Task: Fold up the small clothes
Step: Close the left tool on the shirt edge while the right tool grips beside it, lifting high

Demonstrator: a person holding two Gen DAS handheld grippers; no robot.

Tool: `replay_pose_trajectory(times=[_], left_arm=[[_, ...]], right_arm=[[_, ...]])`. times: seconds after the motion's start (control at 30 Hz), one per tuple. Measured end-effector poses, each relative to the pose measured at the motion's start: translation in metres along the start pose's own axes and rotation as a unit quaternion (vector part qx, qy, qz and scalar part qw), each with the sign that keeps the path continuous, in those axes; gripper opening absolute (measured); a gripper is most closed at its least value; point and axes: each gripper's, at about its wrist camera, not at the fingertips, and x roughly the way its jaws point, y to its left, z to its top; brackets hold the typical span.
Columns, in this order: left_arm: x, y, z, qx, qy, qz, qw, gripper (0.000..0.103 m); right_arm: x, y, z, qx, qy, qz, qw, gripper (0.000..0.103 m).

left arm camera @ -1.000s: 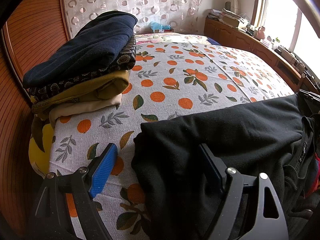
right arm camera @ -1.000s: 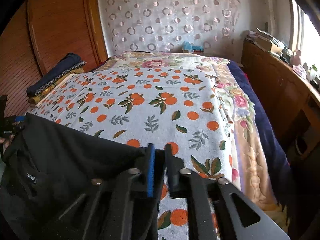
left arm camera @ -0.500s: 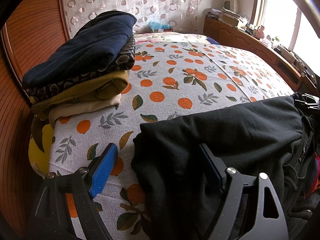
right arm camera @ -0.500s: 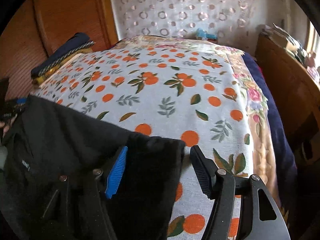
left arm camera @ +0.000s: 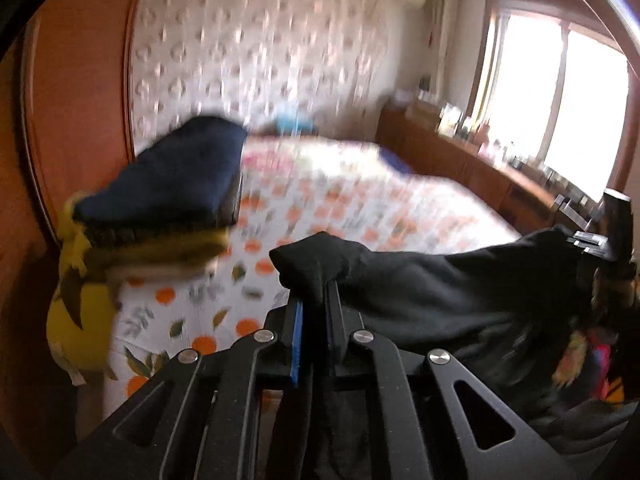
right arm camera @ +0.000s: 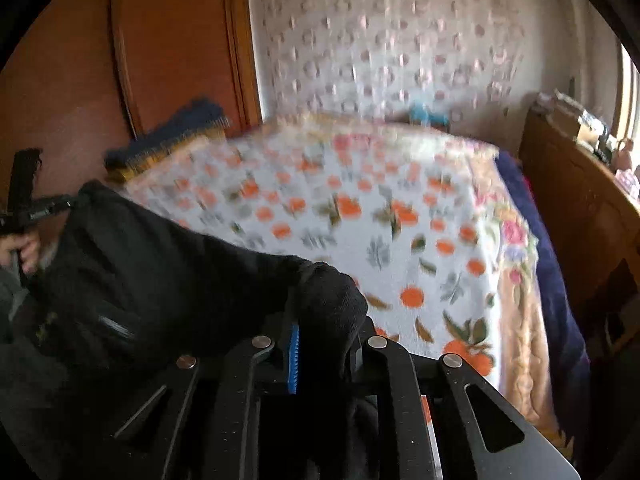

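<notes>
The left gripper [left arm camera: 314,300] is clamped on a bunched corner of the black garment [left arm camera: 460,296]; its jaws have just been closing, and the cloth sits pinched between the blue pads and hangs down behind them. The right gripper [right arm camera: 320,320] grasps the opposite corner in the same way, its jaws also having just been closing, with a thick wad of black cloth wrapped over the fingertips and hiding most of one pad. Between the two grips the garment is held up off the bed [left arm camera: 360,208] at the near edge, its upper hem stretched in a sagging line and the rest drooping below. In the left wrist view the right gripper shows at the far right end of the cloth; in the right wrist view the left gripper shows at the far left end, with a hand [right arm camera: 24,250] on its handle. Beyond the garment the bed is covered by a white sheet printed with oranges and leaves. On its far left side, against the wooden wardrobe [right arm camera: 168,52], stands a stack of folded clothes [left arm camera: 168,196], dark blue on top and mustard and cream below, well apart from the black garment. A yellow pillow [left arm camera: 76,320] hangs at the bed's near left corner. A patterned curtain [right arm camera: 400,52] covers the far wall. Both views are blurred.
</notes>
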Motion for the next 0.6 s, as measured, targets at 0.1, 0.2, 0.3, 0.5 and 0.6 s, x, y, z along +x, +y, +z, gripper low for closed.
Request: replay_pose_trajectory(times=[0.1, 0.2, 0.3, 0.5, 0.6], left_arm=[[-0.037, -0.014, 0.02, 0.008, -0.043, -0.017, 0.9989, 0.009], [-0.076, -0.028, 0.045, 0.024, -0.089, -0.031, 0.9952, 0.009], [-0.113, -0.039, 0.071, 0.033, -0.142, -0.051, 0.9881, 0.009], [-0.171, -0.058, 0.127, 0.071, -0.226, -0.055, 0.97, 0.009], [-0.195, -0.063, 0.148, 0.083, -0.261, -0.054, 0.9603, 0.009]], right_arm=[[-0.049, 0.006, 0.015, -0.003, -0.047, 0.004, 0.999, 0.014], [-0.103, 0.011, 0.032, -0.017, -0.099, 0.011, 0.995, 0.014], [-0.154, 0.016, 0.053, -0.038, -0.14, 0.009, 0.989, 0.014], [-0.24, 0.026, 0.095, -0.077, -0.213, -0.009, 0.974, 0.014], [-0.274, 0.029, 0.111, -0.088, -0.239, -0.02, 0.967, 0.014]])
